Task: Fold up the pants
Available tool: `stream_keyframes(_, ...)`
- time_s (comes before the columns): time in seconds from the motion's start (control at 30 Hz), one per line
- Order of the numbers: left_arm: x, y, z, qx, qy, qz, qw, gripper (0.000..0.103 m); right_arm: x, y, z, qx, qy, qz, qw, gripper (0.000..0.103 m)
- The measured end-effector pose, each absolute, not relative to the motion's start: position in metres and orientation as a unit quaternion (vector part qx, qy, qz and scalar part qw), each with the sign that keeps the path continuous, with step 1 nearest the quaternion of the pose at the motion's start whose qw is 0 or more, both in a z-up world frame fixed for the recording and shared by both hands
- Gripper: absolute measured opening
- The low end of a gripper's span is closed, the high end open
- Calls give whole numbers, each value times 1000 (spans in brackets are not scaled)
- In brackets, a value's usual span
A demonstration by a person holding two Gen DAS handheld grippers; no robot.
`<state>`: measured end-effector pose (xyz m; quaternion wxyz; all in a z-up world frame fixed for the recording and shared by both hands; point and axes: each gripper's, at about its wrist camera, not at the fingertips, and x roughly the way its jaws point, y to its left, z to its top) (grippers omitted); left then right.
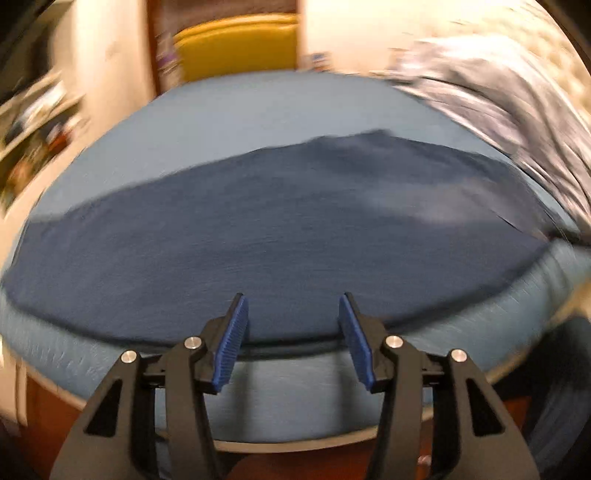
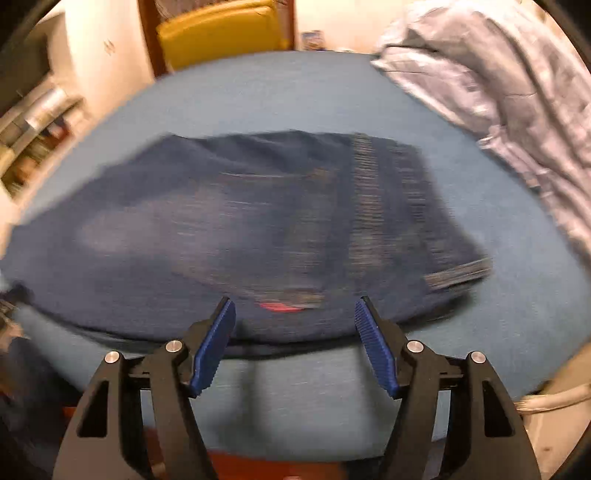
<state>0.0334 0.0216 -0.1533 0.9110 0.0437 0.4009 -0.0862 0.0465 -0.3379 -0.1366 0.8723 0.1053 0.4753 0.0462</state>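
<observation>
pants (image 1: 258, 229) lie at the bed's (image 1: 258, 110) near edge, just ahead of both wide-open, empty grippers (image 1: 293, 314) (image 2: 295, 317); only the right view shows their waistband (image 2: 364, 206).

A bed (image 2: 295, 96) with a blue fitted sheet fills most of both views; its near edge curves down over the mattress side. A rumpled pale grey-blue duvet (image 2: 498, 85) lies heaped on the bed's far right. Beyond the far edge stands a yellow padded chair (image 2: 218, 35) set against a dark brown wooden frame (image 2: 147, 40). Cream walls (image 2: 99, 48) flank it on both sides. At left, cluttered shelving (image 2: 37, 125) holds blurred items that cannot be identified. Reddish-brown wood (image 1: 48, 413) shows below the mattress. Lighting is warm and yellowish; both views are motion-blurred.
</observation>
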Motion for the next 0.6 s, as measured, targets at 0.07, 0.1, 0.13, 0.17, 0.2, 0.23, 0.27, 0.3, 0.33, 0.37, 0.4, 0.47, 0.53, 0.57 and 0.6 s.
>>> stream_keyframes(0.07, 25, -13, -152, 81, 383, -126, 911, 52, 45, -318, -131, 97, 463, 67, 879, 64)
stream_keyframes(0.1, 19, -25, -153, 99, 377, -141, 910, 52, 45, -308, -128, 87, 457, 79, 882, 64)
stream_keyframes(0.13, 18, -42, -153, 119, 372, -158, 907, 52, 45, -296, -128, 71, 455, 89, 883, 64)
stream_keyframes(0.17, 12, -63, -153, 148, 363, -187, 901, 52, 46, -283, -132, 44, 457, 98, 883, 64)
stream_keyframes(0.2, 7, -79, -153, 164, 355, -206, 897, 52, 49, -277, -137, 30, 464, 101, 880, 55)
stream_keyframes(0.23, 7, -91, -152, 174, 349, -220, 894, 52, 51, -272, -146, 23, 485, 106, 868, 48)
stream_keyframes(0.27, 6, -105, -153, 181, 342, -238, 891, 52, 50, -273, -151, 37, 492, 112, 863, 46)
stream_keyframes(0.3, 5, -116, -154, 185, 339, -253, 887, 52, 48, -274, -150, 42, 491, 114, 863, 45)
stream_keyframes(0.33, 4, -123, -156, 189, 336, -262, 885, 52, 46, -273, -149, 38, 493, 116, 862, 45)
stream_keyframes(0.37, 8, -133, -159, 192, 334, -274, 881, 52, 45, -273, -148, 31, 492, 118, 862, 43)
stream_keyframes(0.4, 12, -139, -162, 191, 336, -282, 878, 52, 43, -273, -147, 27, 492, 119, 862, 43)
stream_keyframes(0.47, 17, -149, -170, 194, 340, -290, 873, 50, 40, -275, -147, 35, 494, 118, 861, 42)
stream_keyframes(0.53, 29, -161, -175, 194, 346, -291, 871, 43, 37, -279, -144, 45, 492, 117, 862, 42)
stream_keyframes(0.57, 32, -165, -176, 189, 348, -292, 871, 40, 35, -281, -142, 50, 490, 116, 862, 42)
stream_keyframes(0.6, 34, -168, -176, 184, 348, -293, 871, 38, 32, -284, -140, 55, 488, 113, 864, 43)
